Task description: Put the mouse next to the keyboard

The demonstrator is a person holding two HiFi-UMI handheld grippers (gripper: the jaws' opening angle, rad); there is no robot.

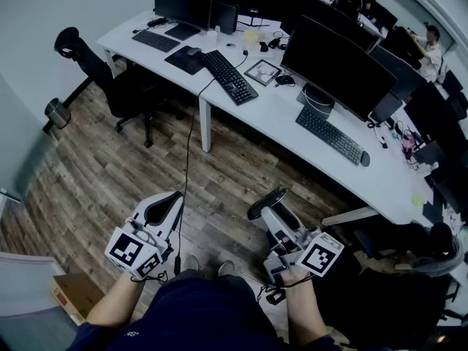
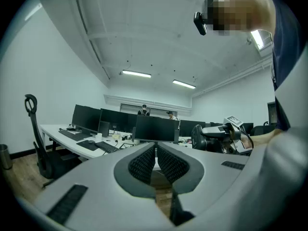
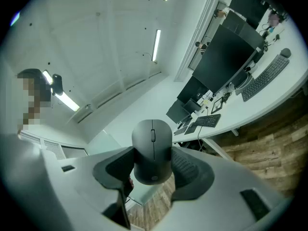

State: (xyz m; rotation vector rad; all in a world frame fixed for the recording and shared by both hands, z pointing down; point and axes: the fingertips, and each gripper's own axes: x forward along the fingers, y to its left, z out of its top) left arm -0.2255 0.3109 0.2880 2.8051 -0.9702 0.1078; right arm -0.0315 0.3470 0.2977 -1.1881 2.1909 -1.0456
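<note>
A: At the lower left of the head view, your left gripper is pressed closed on itself with nothing between its pads. It has no part in this step, so you can hold it out of the way.

B: Agreed. To its right, at the lower centre, your right gripper is spread wide and clamped on the mouse. There is one pad on each flank, and the buttons and wheel face that gripper's camera. So I'd say the pick-up is done and you're in the carry.

A: You've a way to go, though. You're standing on the wooden floor, well apart from the white worktop that runs across the upper half of the frame.

B: And there's a choice up there. From the left there's a far-left keyboard at the upper left. Then comes a middle keyboard with a dark mat just beside its left end. Right of centre is a right-hand keyboard, with what looks like the other mouse just beside it already.

A: Which one the task means, I can't tell.

B: Nor can I. For the next move, I'd have you walk in and bring the right gripper over bare worktop just beside your chosen keyboard. Lower it until the mouse's base sits flat, and only then let the jaws part.
</note>
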